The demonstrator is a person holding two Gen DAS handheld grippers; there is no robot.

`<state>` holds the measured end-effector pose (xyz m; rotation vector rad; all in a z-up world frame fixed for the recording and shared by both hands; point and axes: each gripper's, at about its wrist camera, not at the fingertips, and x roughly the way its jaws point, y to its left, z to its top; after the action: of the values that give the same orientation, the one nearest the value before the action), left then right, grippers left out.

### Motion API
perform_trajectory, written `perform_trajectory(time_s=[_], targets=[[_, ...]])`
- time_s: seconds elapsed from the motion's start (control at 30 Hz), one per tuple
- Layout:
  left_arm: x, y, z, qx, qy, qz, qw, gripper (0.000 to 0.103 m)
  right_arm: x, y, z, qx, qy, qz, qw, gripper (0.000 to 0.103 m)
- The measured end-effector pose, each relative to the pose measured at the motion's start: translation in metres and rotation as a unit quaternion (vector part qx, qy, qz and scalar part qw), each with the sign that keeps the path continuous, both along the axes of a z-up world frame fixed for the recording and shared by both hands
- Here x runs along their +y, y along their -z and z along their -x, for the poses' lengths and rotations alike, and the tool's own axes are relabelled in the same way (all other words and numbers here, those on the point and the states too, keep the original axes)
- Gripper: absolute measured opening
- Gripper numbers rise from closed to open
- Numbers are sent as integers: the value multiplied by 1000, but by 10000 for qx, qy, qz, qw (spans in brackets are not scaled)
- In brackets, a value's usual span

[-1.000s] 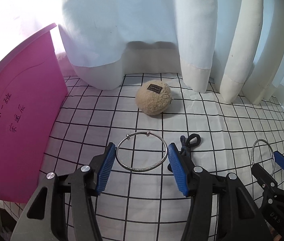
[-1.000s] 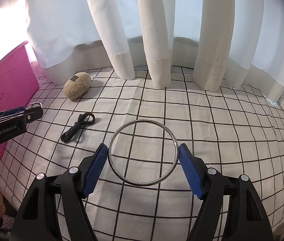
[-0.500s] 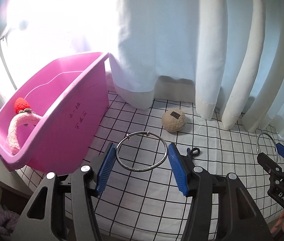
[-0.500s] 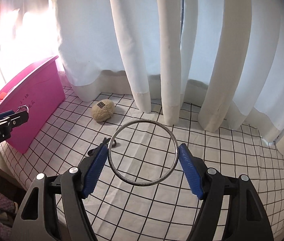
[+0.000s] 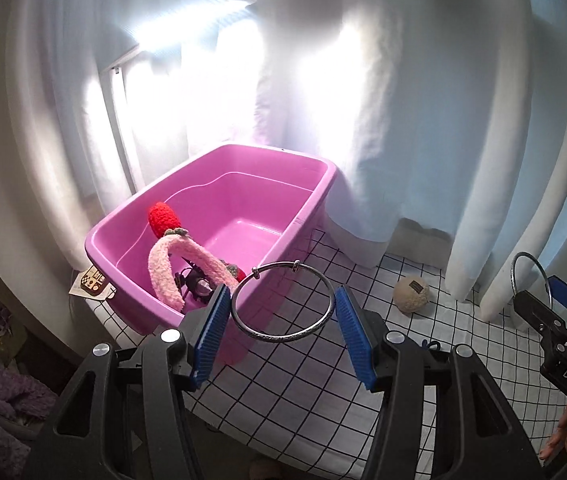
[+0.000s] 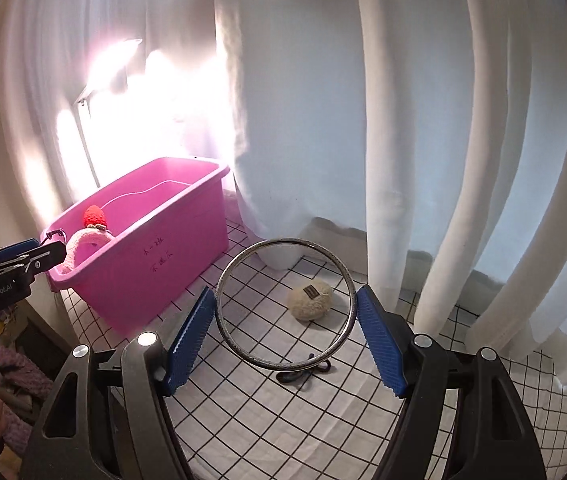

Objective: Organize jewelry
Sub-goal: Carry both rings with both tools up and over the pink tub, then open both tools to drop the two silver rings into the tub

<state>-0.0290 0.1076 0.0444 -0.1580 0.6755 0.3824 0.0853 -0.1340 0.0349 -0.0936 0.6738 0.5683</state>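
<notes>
Both grippers had risen from the checked cloth (image 6: 267,420), each carrying its ring. Seen from above, the pink tub (image 5: 299,196) stood at the cloth's edge before white curtains (image 6: 423,120), bright light behind them. The left gripper (image 5: 283,330) clamped a clasped silver bangle (image 5: 251,328) over the tub's near wall; the right gripper (image 6: 285,330) clamped a plain ring (image 6: 239,344) beside the tub. A fuzzy ball (image 6: 309,299) and dark cord (image 6: 303,372) lay on the cloth right of the tub.
</notes>
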Motion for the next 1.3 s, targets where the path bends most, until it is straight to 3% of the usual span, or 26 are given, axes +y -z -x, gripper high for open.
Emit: perform_trajectory(time_s=[0.3,0.53,0.9,1.3], targets=[[60,-28,-2,-340,-335,18,9989,53,75,-35,-20,-150,-557,-189,9982,70],[121,-21,-14,-257,-663,88,9974,53,146,-40,-45,-45,-1068,-300,9938,70],[188,19,-56,150,-762,475,9958,53,249,-11,-94,393,-1574,77,9867,70],[206,59,-97,765,-692,804,9914,53,309,32,-135,1111,-1856,753,9734,70]])
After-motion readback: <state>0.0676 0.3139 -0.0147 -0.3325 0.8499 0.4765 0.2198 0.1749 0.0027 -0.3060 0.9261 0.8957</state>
